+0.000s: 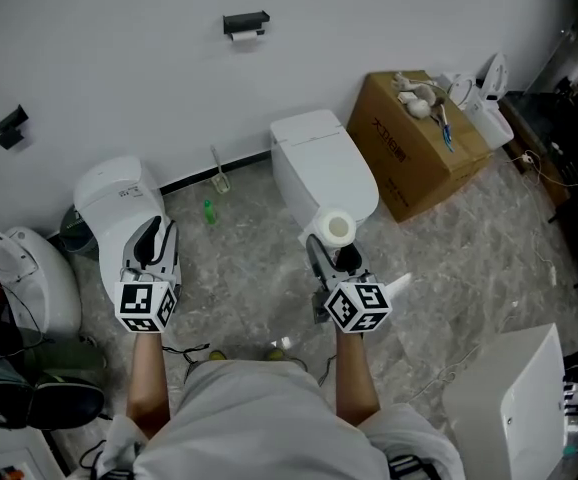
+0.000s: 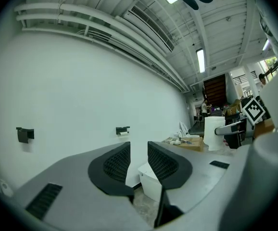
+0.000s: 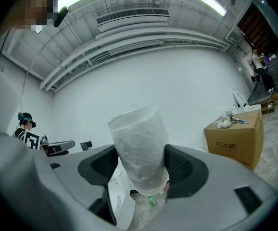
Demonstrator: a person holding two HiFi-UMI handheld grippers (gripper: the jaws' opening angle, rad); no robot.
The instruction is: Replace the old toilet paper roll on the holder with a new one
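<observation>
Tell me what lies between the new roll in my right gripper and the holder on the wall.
In the head view, the toilet stands between the roll and the holder; beyond it, bare wall.

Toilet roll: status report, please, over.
Left tongs open, empty. Right tongs shut on new roll. Holder on wall ahead, not reached. Green bottle on floor between.

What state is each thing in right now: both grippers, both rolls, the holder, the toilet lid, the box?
left gripper: open, nothing between its jaws.
right gripper: shut on the new roll.
new roll: upright, clamped at its sides.
holder: on the wall, occupied.
old roll: small, on the holder, not yet removed.
toilet lid: down.
cardboard box: closed, small items on top.
</observation>
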